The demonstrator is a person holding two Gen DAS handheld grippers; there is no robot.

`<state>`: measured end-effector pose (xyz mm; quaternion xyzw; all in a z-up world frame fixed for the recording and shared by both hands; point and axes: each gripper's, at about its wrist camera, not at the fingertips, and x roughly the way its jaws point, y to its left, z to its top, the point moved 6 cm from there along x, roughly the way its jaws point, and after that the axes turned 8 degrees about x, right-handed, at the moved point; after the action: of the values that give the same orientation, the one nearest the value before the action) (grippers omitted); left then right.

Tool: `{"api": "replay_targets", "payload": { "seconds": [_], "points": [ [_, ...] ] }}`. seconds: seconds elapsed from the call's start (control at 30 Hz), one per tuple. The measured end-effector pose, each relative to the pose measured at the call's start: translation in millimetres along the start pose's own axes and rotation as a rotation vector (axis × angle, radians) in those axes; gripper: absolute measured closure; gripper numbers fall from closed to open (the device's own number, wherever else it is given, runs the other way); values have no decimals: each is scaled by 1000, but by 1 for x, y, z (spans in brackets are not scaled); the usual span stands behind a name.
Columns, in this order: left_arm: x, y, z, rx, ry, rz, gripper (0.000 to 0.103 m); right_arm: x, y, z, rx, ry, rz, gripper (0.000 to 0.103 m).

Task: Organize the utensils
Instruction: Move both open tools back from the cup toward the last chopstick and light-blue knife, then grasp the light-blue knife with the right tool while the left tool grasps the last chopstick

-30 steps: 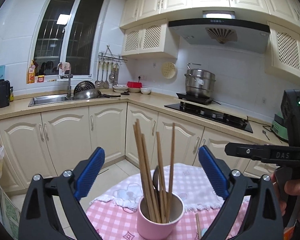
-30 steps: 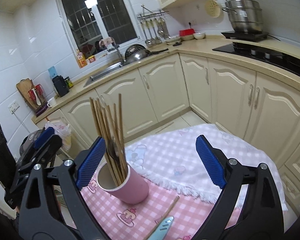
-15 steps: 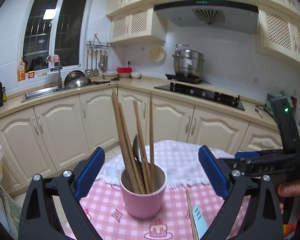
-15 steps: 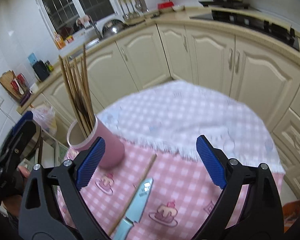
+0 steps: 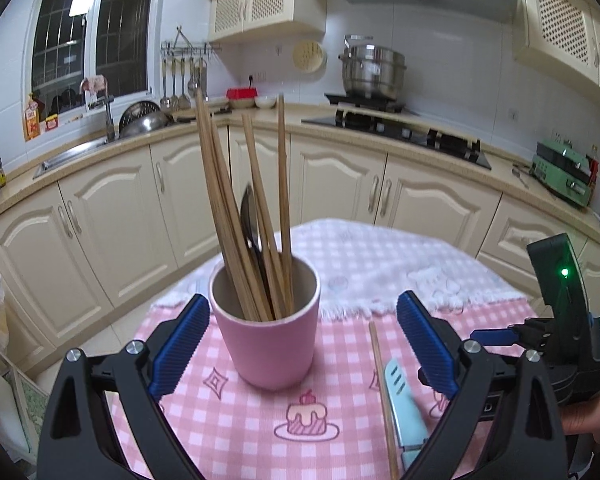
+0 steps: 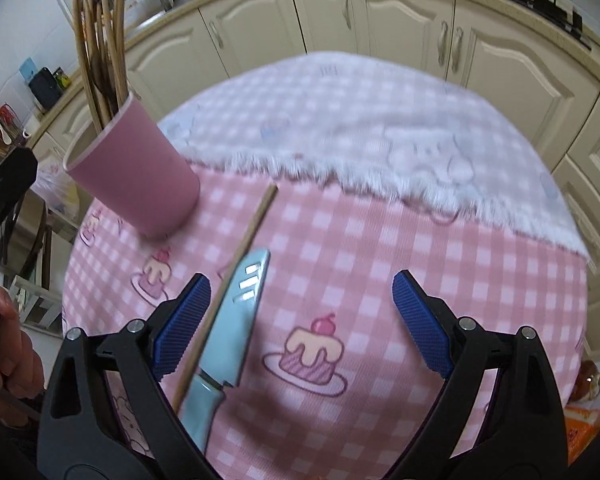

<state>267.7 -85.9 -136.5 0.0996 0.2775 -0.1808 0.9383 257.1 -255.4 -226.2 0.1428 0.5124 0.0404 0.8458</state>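
Fingers spread on both grippers, right gripper [image 6: 300, 320] low over loose chopstick [image 6: 236, 276] and blue knife [image 6: 232, 328] lying side by side on checked cloth [image 6: 380, 248]; best pinch one squarely, singly, while pink cup [image 5: 266, 332] already holds upright chopsticks [image 5: 244, 208] and a dark spoon [image 5: 250, 216], left gripper [image 5: 300, 340] empty around it.

One pink cup [image 5: 266, 344] holding several wooden chopsticks [image 5: 236, 216] and one dark spoon [image 5: 251, 220]; one loose chopstick [image 6: 228, 292]; one light-blue knife [image 6: 230, 328]; two cloths.
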Motion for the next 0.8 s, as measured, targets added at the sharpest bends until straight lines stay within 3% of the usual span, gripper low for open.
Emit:
{"api": "replay_targets", "payload": {
  "seconds": [0.27, 0.6, 0.8],
  "points": [
    [14, -4, -24, 6, 83, -13, 10, 21, 10, -23, -54, 70, -56, 12],
    [26, 3, -48, -7, 163, -16, 10, 32, 34, -38, -182, 65, -175, 12],
    [31, -3, -54, 6, 197, -40, 10, 27, 26, -41, -191, 62, -163, 12]
  ]
}}
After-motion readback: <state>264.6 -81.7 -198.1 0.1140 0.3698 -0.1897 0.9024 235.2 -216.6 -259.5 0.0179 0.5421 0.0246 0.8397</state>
